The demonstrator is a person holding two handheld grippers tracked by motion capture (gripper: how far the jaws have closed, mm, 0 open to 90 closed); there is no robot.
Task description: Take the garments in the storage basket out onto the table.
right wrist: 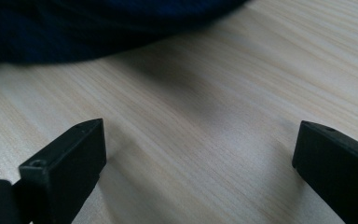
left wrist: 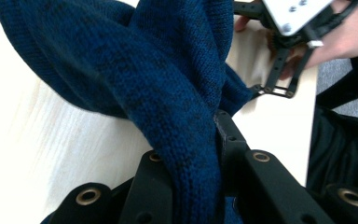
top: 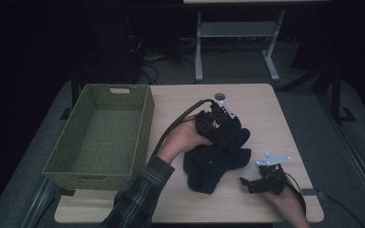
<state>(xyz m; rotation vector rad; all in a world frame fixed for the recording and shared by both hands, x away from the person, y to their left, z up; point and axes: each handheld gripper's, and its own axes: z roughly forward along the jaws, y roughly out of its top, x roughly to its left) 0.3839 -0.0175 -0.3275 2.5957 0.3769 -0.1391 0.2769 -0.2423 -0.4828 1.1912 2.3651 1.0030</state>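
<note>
Left gripper point(top: 215, 124) reaching forward, fingers clamped tight, right gripper point(top: 256, 183) low, fingers spread wide

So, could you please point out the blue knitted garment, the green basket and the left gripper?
blue knitted garment point(top: 214, 164): high view, middle of the heap.
green basket point(top: 145, 124): high view, right wall.
left gripper point(left wrist: 193, 163): left gripper view, between jaws clamping knit.

Legible text, labels, brands, numbers, signs: none found. No lettering can be read in the high view or either gripper view.
</note>
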